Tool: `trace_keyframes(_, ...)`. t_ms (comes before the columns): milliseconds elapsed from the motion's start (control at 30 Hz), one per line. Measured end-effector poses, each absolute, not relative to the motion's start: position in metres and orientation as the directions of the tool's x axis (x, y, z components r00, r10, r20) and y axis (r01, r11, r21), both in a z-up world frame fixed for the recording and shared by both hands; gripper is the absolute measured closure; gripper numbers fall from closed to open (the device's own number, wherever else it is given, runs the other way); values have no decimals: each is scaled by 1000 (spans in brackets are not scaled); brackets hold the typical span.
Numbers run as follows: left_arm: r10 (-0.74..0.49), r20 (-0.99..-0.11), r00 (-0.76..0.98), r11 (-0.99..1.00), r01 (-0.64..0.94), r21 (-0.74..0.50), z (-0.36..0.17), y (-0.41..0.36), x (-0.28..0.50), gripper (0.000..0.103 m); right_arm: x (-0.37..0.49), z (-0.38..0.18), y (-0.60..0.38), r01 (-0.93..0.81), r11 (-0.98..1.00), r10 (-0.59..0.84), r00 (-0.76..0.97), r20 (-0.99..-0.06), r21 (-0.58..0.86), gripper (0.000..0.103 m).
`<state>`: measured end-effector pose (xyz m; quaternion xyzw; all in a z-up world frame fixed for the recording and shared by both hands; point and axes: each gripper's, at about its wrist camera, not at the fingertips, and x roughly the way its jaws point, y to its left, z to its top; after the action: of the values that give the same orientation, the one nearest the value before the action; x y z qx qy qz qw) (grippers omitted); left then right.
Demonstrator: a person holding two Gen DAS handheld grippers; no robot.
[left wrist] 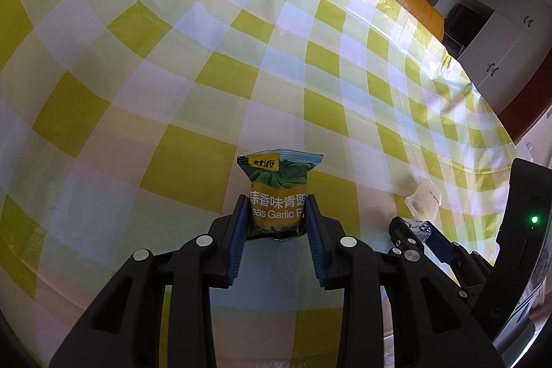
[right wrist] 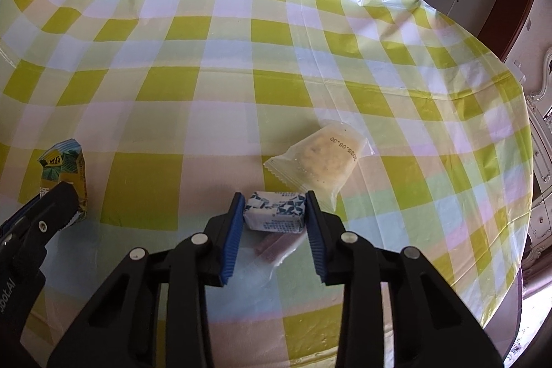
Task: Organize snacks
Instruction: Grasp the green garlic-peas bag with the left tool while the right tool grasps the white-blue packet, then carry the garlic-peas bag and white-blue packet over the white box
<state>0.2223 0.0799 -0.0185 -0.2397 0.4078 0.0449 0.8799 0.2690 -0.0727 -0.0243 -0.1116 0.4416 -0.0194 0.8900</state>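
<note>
Left gripper pads pinch green pea packet, upright, long axis vertical toward 12 o'clock, above checked tablecloth. Gripper angled down. Packet reads "eas Garlic F", plus Chinese characters. Right gripper pads pressed on blue-white candy, long axis 9-to-3, at cloth level. Clear cookie pouch at 1 o'clock just beyond, tilted toward 1 o'clock, printed date partly readable.
</note>
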Motion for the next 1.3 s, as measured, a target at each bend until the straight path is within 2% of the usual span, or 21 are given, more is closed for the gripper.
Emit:
trace_keyframes(200,-120,-737,665,883,-267,-385,-18,78,221,71,266,-20,-77,-66,979,-112,624,-773,-195,68)
trace_keyframes(700,-129,-729,672,892,-243,-382,-14,71,220,71,246,10,-126,-73,997,28,642,-767,-25,68)
trace_keyframes(1300,-259,-724,640,922,-60,-383,3,-13,211,71,217,14,-219,50,998,-50,623,-781,-24,68)
